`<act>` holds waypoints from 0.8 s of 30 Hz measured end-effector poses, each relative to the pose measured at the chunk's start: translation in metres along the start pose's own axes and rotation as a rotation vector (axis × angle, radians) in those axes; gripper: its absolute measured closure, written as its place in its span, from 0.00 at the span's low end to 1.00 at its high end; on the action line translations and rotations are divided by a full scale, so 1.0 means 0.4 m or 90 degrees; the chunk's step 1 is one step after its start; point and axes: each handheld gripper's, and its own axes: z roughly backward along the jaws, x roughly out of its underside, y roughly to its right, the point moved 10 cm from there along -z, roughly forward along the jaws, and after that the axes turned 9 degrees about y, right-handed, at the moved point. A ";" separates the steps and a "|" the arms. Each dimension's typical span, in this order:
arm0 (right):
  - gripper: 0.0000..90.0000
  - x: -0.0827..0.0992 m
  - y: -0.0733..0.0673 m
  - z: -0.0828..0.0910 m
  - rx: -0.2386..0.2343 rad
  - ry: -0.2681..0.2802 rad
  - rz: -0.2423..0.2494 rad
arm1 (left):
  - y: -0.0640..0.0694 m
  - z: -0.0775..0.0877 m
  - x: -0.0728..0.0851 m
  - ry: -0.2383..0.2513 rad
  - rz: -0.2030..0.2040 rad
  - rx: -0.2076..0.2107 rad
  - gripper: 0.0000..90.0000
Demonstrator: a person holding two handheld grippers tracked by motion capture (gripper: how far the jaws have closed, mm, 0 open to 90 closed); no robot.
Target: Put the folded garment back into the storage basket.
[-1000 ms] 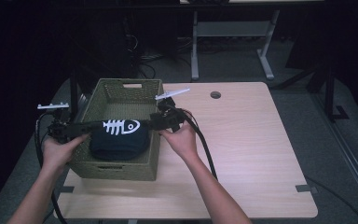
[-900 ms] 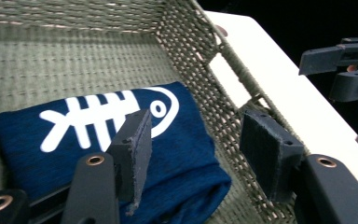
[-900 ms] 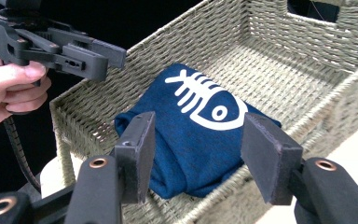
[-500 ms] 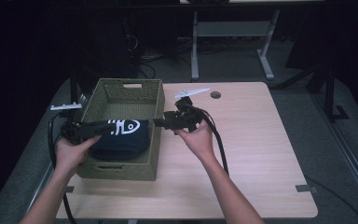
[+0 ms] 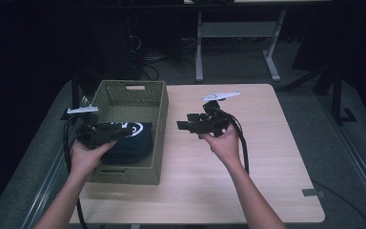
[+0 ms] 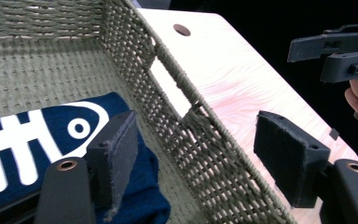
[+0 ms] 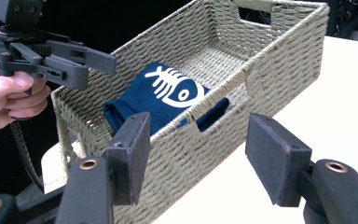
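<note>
— Where's the cloth?

— The folded dark blue cloth (image 7: 168, 100) with the white fish skeleton print lies on the floor of the woven basket (image 5: 157, 107), toward the end nearest the person. The basket sits on the left part of the wooden table (image 5: 267, 157), its long side running away from the person.

— And the left gripper?

— The left gripper (image 5: 124, 127) is held over the near end of the basket, above the cloth. In its own view the jaws stand wide apart, one over the cloth and the other out past the basket's wall (so the wall runs up between them). Nothing is held in them.

— The right one?

— The right gripper (image 5: 182, 125) is in the air above the bare table, just beside the basket's right wall and pointing toward it. Its jaws are spread too, with nothing between the pads; in its view the basket and cloth lie beyond them.

— Are the two grippers touching?

— No, they are apart, with the basket's right wall between them. Each hand (image 5: 86, 158) grips its tool from behind, and a black cable (image 5: 242, 143) trails from the right one along the forearm.
</note>
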 end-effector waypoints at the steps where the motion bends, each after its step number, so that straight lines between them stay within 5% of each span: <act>1: 0.44 0.002 0.003 0.007 0.001 -0.001 0.000 | 0.004 -0.002 0.001 -0.003 -0.003 0.000 0.33; 24: 0.43 0.048 0.078 0.156 0.018 0.010 -0.015 | 0.141 -0.102 -0.004 -0.006 -0.037 0.044 0.30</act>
